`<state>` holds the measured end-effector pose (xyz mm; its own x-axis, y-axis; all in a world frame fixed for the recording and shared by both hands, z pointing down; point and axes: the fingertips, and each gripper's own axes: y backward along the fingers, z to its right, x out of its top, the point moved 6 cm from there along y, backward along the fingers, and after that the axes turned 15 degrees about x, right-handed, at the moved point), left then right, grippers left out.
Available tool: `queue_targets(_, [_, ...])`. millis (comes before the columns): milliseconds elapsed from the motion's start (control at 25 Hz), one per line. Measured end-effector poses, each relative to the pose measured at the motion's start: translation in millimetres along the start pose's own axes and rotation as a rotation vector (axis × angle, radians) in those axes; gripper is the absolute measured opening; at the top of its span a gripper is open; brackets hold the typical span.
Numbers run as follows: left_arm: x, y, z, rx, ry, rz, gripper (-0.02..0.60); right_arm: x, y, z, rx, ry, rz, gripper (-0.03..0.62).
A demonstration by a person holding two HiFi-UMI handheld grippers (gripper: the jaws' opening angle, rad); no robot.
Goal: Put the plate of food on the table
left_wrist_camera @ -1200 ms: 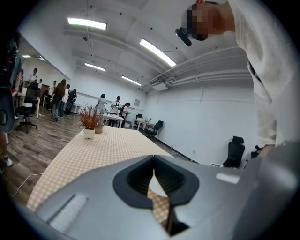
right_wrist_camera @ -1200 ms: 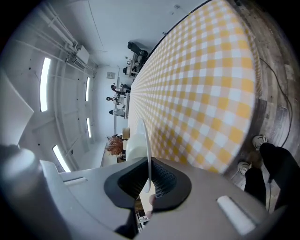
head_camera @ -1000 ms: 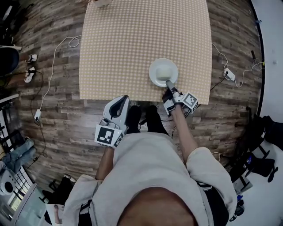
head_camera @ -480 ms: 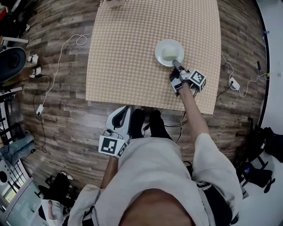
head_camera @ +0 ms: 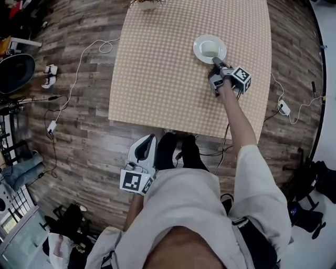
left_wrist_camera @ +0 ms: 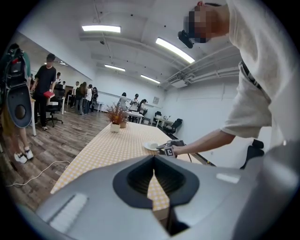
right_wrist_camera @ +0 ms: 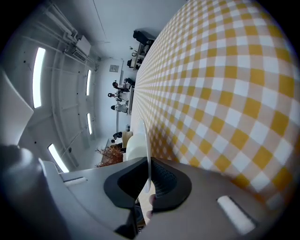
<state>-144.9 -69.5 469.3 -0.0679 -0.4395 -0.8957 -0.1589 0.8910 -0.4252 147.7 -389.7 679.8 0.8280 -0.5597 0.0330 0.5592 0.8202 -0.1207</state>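
A white plate with a pale heap of food is over the far right part of the yellow-checked table. My right gripper is shut on its near rim. In the right gripper view the plate runs edge-on between the jaws, level with the cloth; whether it touches I cannot tell. From the left gripper view the plate and right gripper show far along the table. My left gripper hangs shut and empty over the floor by my legs, short of the table's near edge.
A potted plant stands at the table's far end. White cables and a power strip lie on the wood floor either side. A dark round object is at the left. Several people stand far off down the room.
The right gripper has carried the plate away from the table's near edge, farther over the cloth. The left gripper has stayed low by my legs, drifting slightly.
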Motion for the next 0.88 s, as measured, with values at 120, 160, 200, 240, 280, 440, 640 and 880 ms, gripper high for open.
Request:
queue_targets(120, [-1,3,-6,0.009,-0.001,-0.004,0.008,4,-14,-1,-0.026,-0.016,0.029,0.011])
queue_targets(160, [-2,3,-7,0.012,-0.001,-0.005,0.008,5,-19,0,-0.036,-0.024,0.041,0.011])
queue_targets(200, [-2,4,-7,0.014,-0.001,-0.006,0.008,6,-22,2,-0.039,-0.036,0.053,0.011])
queue_targets(240, [-3,4,-7,0.016,0.001,-0.009,0.008,8,-25,3,-0.037,-0.048,0.064,0.011])
queue_targets(280, [-3,5,-5,0.018,0.003,-0.011,0.008,10,-27,4,-0.035,-0.058,0.073,0.011])
queue_targets(440, [-4,6,-3,0.022,0.006,-0.015,0.008,12,-30,4,-0.045,-0.069,0.088,0.011])
queue_targets(640, [-2,6,-7,0.024,0.008,-0.007,0.008,12,-34,4,-0.097,-0.137,0.12,0.012])
queue_targets(880, [-5,9,-8,0.02,0.008,-0.013,0.008,12,-34,4,-0.04,-0.209,0.173,0.054])
